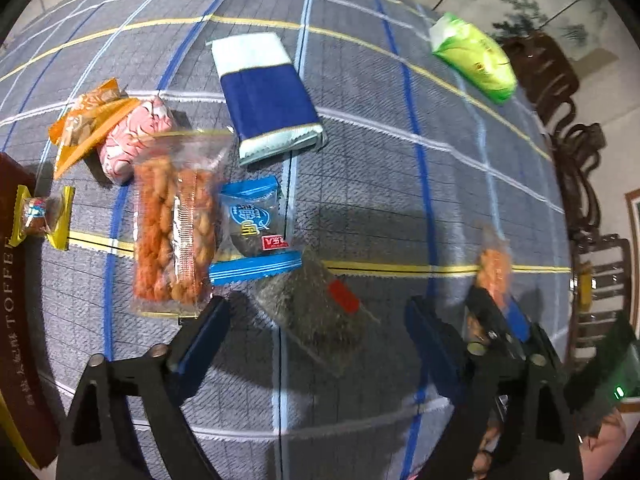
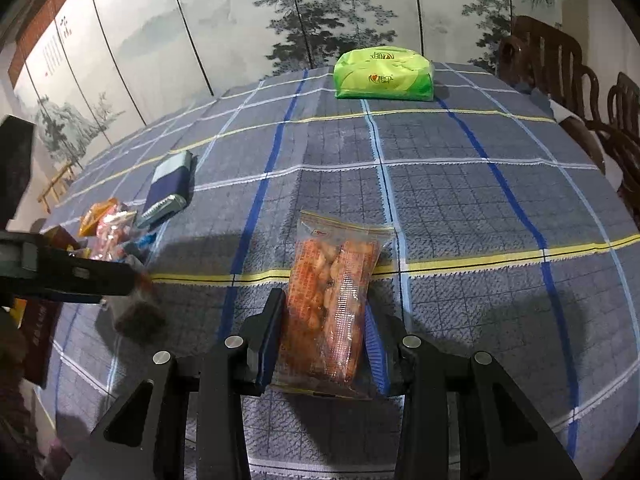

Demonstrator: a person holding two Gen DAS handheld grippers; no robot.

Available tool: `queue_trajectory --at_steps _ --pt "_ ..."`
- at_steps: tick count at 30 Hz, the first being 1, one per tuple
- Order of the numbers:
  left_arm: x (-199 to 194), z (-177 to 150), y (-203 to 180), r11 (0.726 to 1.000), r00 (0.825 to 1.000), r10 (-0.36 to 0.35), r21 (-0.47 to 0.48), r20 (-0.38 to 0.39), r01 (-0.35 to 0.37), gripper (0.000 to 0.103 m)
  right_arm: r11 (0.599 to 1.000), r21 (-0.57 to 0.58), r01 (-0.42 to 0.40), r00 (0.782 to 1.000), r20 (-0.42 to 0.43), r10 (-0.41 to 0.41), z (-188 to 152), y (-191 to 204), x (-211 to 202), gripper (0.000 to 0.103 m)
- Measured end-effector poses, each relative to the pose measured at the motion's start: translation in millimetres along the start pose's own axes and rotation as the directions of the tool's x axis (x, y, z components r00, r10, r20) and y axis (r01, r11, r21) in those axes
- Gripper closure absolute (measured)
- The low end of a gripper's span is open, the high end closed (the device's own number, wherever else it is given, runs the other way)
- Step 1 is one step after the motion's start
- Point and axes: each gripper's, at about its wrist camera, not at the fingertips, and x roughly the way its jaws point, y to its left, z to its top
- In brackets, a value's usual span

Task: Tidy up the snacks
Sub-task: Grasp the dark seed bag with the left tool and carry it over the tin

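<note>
The right tongs (image 2: 326, 344) are closed on a clear packet of orange snacks (image 2: 332, 308), their blue-padded fingers pressed against its two long sides and holding it above the desk (image 2: 460, 208). The left tongs (image 1: 316, 320) stand wide apart over a dark, blurred packet with a red label (image 1: 320, 312); whether that packet rests on the cloth or is in the air cannot be told. Just beyond it lie a blue-wrapped sweet (image 1: 252, 232) and a second clear bag of orange twists (image 1: 176, 232), touching one another, with a pink packet (image 1: 136, 140), an orange packet (image 1: 92, 120) and a small yellow-ended candy (image 1: 40, 216) near them, beside a dark red box (image 1: 16, 300) at the left edge. A navy and white pouch (image 1: 268, 96) lies further out, and a green tissue pack (image 2: 384, 74) sits well apart at the far edge. A grey-blue checked tablecloth (image 2: 480, 160) with blue, white and yellow lines covers the desk. Behind it stand a painted screen of trees and mountains (image 2: 320, 12) and dark carved wooden chairs (image 2: 560, 64).
</note>
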Motion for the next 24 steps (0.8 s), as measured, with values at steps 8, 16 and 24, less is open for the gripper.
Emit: queue_trajectory --at_steps 8,16,24 --pt "5 -5 -22 0.989 0.990 0.123 0.074 0.075 -0.128 0.061 0.999 0.010 -0.036 0.999 0.007 0.036 -2 -1 -1 0.063" --pt "-20 -36 -1 0.977 0.993 0.046 0.200 0.109 -0.067 0.063 0.999 0.016 -0.034 0.999 0.008 0.034 -3 -1 -1 0.064" --pt "-74 -73 28 0.933 0.972 -0.105 0.361 0.212 0.022 0.063 1.000 -0.005 -0.006 1.000 0.007 0.006 -3 4 -1 0.064"
